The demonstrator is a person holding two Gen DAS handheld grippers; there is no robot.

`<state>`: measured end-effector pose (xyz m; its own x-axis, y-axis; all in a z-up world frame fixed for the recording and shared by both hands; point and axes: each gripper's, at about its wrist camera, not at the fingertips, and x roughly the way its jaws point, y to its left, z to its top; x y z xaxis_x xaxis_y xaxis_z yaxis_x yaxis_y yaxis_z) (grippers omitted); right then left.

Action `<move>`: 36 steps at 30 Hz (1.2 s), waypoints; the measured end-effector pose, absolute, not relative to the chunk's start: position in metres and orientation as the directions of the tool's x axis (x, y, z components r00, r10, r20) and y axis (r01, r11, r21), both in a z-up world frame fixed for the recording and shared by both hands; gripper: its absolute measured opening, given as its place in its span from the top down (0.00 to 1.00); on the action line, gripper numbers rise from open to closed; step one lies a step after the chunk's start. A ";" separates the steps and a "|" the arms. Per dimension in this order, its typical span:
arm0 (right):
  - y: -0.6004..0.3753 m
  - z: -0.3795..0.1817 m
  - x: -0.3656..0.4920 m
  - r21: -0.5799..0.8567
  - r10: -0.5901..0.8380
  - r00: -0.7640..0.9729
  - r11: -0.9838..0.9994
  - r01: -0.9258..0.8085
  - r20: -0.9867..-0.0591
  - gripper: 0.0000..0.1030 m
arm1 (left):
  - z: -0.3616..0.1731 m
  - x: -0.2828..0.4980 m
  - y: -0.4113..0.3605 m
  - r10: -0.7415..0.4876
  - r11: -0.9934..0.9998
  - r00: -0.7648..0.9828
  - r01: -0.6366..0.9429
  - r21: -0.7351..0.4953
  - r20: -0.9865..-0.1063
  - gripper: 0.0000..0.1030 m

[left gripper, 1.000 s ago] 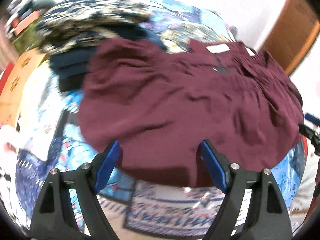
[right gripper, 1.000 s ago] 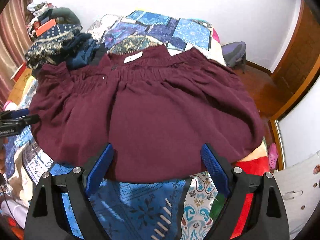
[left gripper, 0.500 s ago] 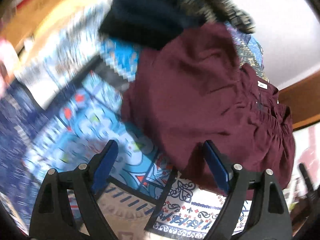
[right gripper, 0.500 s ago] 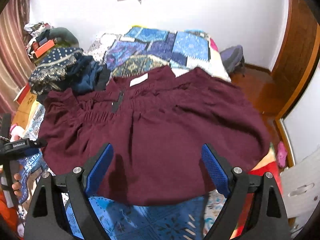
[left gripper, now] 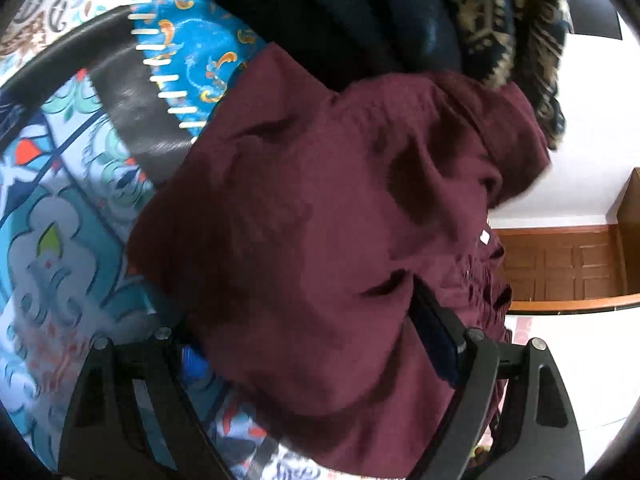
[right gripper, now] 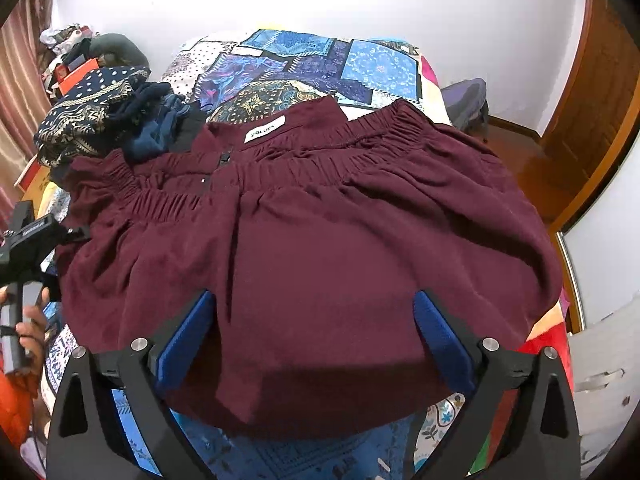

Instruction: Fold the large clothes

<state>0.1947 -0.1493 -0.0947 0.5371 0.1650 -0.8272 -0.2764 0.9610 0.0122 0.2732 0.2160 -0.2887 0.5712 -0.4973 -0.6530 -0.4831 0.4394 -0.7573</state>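
A patchwork-quilted bed (right gripper: 372, 64) carries the wide maroon gathered-waist garment (right gripper: 320, 240), spread flat. The right gripper (right gripper: 316, 332) has just been spreading its fingers – released, hem edge between them. The left gripper (left gripper: 308, 344) gapes too – cloth bunched between its fingers, ungripped.

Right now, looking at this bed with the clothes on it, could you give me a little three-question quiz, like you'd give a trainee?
1. True or false: the maroon skirt lies spread flat on the patchwork bedspread.
2. Which sits at the skirt's waistband: A) a white label, B) a yellow button, C) a green ribbon?
3. Fill in: beside the skirt's waistband lies a pile of ____ clothes.

Key:
1. True.
2. A, the white label.
3. Dark blue; some carry a gold pattern.
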 end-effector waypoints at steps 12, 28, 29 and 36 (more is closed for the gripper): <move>-0.146 -0.075 0.190 -0.029 0.132 0.567 0.964 -0.266 -0.813 0.04 | -0.231 0.262 0.197 -0.328 0.637 0.622 -0.409 -0.653 -0.710 0.67; -0.084 -0.076 0.188 0.040 0.260 0.478 0.905 -0.423 -0.839 0.04 | -0.059 0.184 0.171 -0.049 0.843 0.845 -0.251 -0.476 -0.533 0.73; -0.076 -0.082 0.188 0.069 0.285 0.449 0.896 -0.440 -0.847 0.04 | -0.049 0.181 0.173 -0.035 0.850 0.855 -0.248 -0.465 -0.518 0.73; -0.016 -0.131 0.182 0.189 0.353 0.238 0.834 -0.519 -0.905 0.02 | -0.018 0.199 0.159 0.014 0.882 0.869 -0.243 -0.403 -0.494 0.73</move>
